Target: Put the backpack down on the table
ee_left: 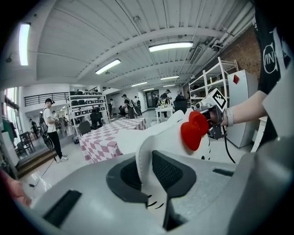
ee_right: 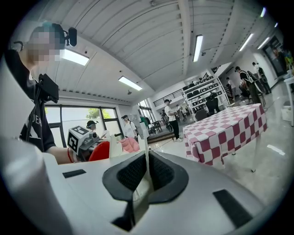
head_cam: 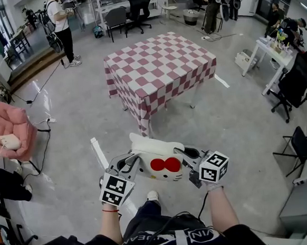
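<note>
While the head view shows the backpack (head_cam: pixel 159 165) hanging between the left gripper (head_cam: pixel 126 166) and right gripper (head_cam: pixel 192 163), well apart from the checkered table (head_cam: pixel 159 66), the left gripper view shows jaws clamped on its white edge, the right gripper view likewise, so carrying and setting down seemingly remain.

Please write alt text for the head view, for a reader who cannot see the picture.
A person, seen from above, holds a white backpack with a red bow in the air between the left gripper and the right gripper, above a grey floor. Ahead stands a table with a red-and-white checked cloth.
</note>
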Tool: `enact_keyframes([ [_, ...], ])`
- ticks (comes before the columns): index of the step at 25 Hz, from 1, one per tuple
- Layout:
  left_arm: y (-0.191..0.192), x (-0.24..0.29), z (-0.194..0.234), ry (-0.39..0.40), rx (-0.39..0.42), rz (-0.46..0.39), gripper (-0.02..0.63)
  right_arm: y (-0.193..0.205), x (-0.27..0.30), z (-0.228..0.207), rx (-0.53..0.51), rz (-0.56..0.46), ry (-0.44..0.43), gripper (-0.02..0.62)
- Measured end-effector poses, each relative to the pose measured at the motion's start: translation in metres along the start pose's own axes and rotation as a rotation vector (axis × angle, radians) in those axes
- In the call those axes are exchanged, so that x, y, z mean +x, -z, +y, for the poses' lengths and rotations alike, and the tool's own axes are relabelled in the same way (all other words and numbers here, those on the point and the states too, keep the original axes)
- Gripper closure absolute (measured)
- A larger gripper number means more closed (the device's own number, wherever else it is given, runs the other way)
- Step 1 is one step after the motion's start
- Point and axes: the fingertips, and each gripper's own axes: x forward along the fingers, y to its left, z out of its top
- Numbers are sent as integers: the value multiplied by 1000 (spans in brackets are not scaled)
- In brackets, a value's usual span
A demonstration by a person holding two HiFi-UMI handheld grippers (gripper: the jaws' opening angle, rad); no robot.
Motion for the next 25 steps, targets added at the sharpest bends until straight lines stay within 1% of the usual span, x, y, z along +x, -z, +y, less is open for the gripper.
enact_keyframes([
  [8, -15, 48, 55, 40, 21, -6, 557, -24, 42, -48, 3, -7, 43, 584],
  [14, -16, 73, 88, 68, 32, -8, 557, -31, 71, -73, 12, -5, 72, 584],
  [20, -17, 91, 117, 69, 43, -25, 557, -37, 97, -93, 17, -23, 79, 584],
  [25, -22, 95, 134, 56, 34, -37, 557, -49, 114, -103, 13, -23, 74, 584],
])
